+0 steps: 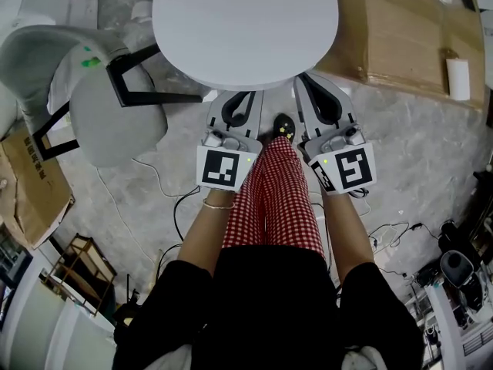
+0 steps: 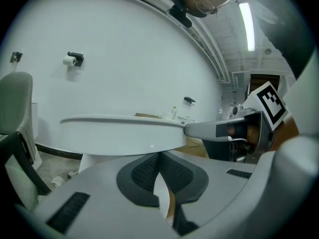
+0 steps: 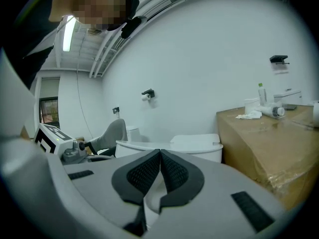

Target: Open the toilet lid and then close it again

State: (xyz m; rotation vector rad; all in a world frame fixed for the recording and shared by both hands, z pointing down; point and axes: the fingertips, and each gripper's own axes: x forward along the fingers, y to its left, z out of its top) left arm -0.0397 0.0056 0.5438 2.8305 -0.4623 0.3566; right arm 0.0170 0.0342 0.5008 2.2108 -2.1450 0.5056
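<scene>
Here, looked steeply down on the toilet lid (image 1: 245, 29), lying flat and shut over the bowl, at the top middle of the head view. Held the left gripper (image 1: 243, 97) at the lid's near edge, a little left of centre, tips reaching just under the rim. Held the right gripper (image 1: 311, 83) beside it at the same near edge, a little right of centre, tips likewise tucked at the rim. Could not tell from any view whether either was actually touching the lid. Had both pairs of jaws closed tip to tip, dark pads meeting, nothing gripped between them. From each gripper's own view, saw only the white rim of the lid just above and beyond the meeting tips. Stood with a red-checked trouser leg (image 1: 273, 199) between the two forearms. Noted a grey chair (image 1: 115, 122) on the floor left of the toilet, a cardboard box (image 1: 400, 29) close at its right, and a paper roll (image 2: 70, 60) on the wall behind.
</scene>
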